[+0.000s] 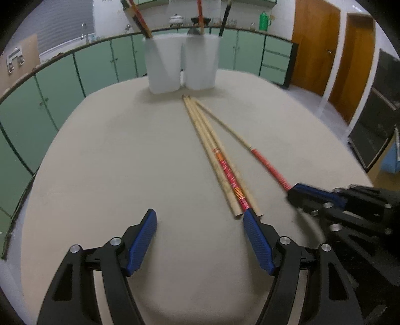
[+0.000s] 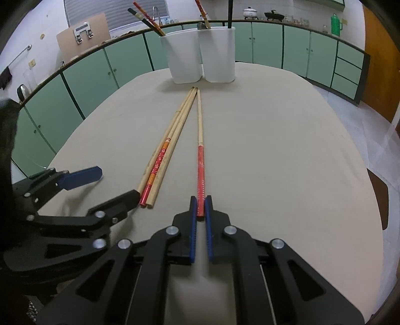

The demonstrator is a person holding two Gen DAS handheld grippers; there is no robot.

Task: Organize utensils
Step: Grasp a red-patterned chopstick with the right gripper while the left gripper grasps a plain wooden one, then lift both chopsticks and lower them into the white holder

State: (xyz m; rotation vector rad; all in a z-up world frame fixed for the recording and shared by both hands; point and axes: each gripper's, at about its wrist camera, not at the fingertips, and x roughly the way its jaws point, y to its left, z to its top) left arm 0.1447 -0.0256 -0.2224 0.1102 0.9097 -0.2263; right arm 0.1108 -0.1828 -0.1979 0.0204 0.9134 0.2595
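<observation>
While the left gripper (image 1: pixel 200 222) gapes wide beside the bundle (image 2: pixel 160 160), the right gripper (image 2: pixel 200 207) pinches the red-handled chopstick (image 2: pixel 200 160) by its near end on the table (image 2: pixel 275 150), shaft pointing toward the white holders (image 2: pixel 202 60).

A kitchen is showing here: green cabinets (image 2: pixel 265 47) are running under a long counter carrying a faucet (image 1: pixel 83 30), a white pot (image 2: pixel 250 12) and a green thermos (image 2: pixel 335 24), beside wooden doors (image 1: pixel 315 47).
</observation>
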